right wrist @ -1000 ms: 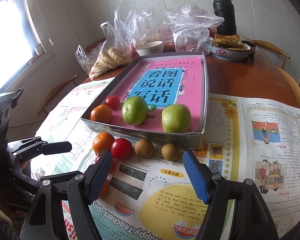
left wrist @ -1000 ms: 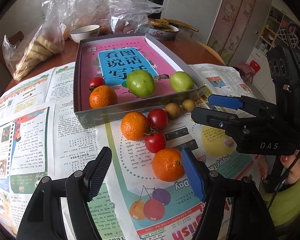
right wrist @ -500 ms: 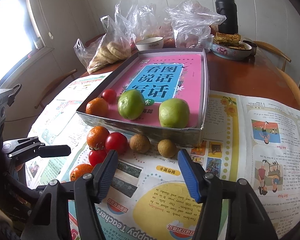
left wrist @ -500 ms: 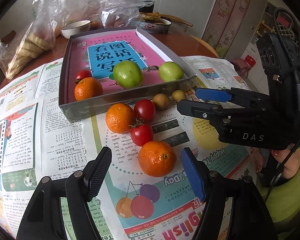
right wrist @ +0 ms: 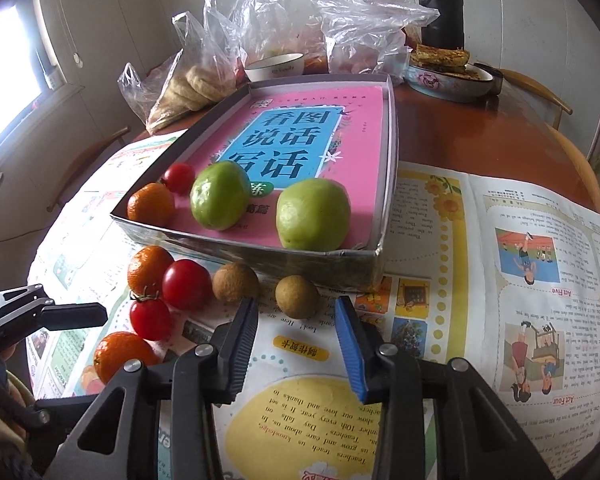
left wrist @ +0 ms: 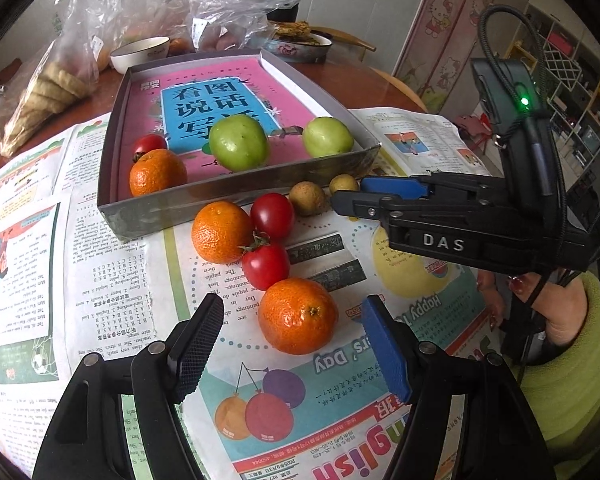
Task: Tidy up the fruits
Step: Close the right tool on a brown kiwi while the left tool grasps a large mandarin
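Observation:
A grey box (left wrist: 236, 194) (right wrist: 256, 246) with a pink book holds two green fruits (left wrist: 239, 142) (left wrist: 327, 136), a tangerine (left wrist: 157, 171) and a tomato (left wrist: 149, 144). On the newspaper in front lie two tangerines, two tomatoes (left wrist: 272, 215) (left wrist: 265, 265) and two brown longans (right wrist: 235, 281) (right wrist: 296, 296). My left gripper (left wrist: 294, 344) is open, its jaws on either side of the near tangerine (left wrist: 297, 315), apart from it. My right gripper (right wrist: 296, 334) is open, just short of the right longan; it shows in the left wrist view (left wrist: 352, 196).
Plastic bags of bread (right wrist: 192, 84) and fruit, a white bowl (left wrist: 140, 53), a dish of flatbread (right wrist: 448, 74) and a black flask (right wrist: 440, 4) stand behind the box on the round wooden table (right wrist: 480, 136). Newspaper (right wrist: 520, 280) covers the near half.
My left gripper has closed in on the near tangerine, which now sits between its jaws. My right gripper has advanced toward the right longan and narrowed its opening.

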`<state>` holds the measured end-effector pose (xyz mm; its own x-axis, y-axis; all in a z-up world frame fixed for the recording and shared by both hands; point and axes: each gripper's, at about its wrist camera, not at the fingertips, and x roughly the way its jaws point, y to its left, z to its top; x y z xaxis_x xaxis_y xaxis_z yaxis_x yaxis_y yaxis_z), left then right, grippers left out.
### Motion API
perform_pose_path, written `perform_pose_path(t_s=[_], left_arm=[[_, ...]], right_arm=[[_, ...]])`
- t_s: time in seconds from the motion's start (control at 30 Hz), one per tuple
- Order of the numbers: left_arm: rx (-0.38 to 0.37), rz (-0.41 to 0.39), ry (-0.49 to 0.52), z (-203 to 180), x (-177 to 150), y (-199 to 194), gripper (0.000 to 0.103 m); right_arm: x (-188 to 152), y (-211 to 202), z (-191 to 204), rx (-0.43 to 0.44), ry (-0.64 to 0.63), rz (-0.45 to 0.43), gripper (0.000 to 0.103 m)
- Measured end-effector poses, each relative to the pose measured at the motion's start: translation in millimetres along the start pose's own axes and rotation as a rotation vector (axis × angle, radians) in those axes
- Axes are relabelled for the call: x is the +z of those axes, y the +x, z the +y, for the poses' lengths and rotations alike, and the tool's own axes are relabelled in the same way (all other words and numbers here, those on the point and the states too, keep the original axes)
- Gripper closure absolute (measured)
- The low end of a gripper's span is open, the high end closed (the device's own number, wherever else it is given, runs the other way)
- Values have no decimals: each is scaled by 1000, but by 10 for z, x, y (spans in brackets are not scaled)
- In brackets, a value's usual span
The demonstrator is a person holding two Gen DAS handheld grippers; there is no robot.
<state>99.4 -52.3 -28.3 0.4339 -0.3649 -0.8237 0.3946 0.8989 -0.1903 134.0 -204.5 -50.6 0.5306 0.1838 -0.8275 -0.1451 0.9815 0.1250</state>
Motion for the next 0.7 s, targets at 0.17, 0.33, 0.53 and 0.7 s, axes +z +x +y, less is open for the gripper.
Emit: perform_pose_path(t_s=[0.17,0.33,0.53,0.7], left_arm=[[-6,4,17,-37,3,32,32],[-13,6,15,-43,18,60,40],[-12,15,11,-59,14,96,46],[-4,21,7,-57,4,109,50]], right_arm=[[27,47,13,-32,-6,-4,63],[37,60,37,-48,-20,-3,64],[40,78,88,-58,-47,2,67],[31,91,178,-64,-89,7,78]])
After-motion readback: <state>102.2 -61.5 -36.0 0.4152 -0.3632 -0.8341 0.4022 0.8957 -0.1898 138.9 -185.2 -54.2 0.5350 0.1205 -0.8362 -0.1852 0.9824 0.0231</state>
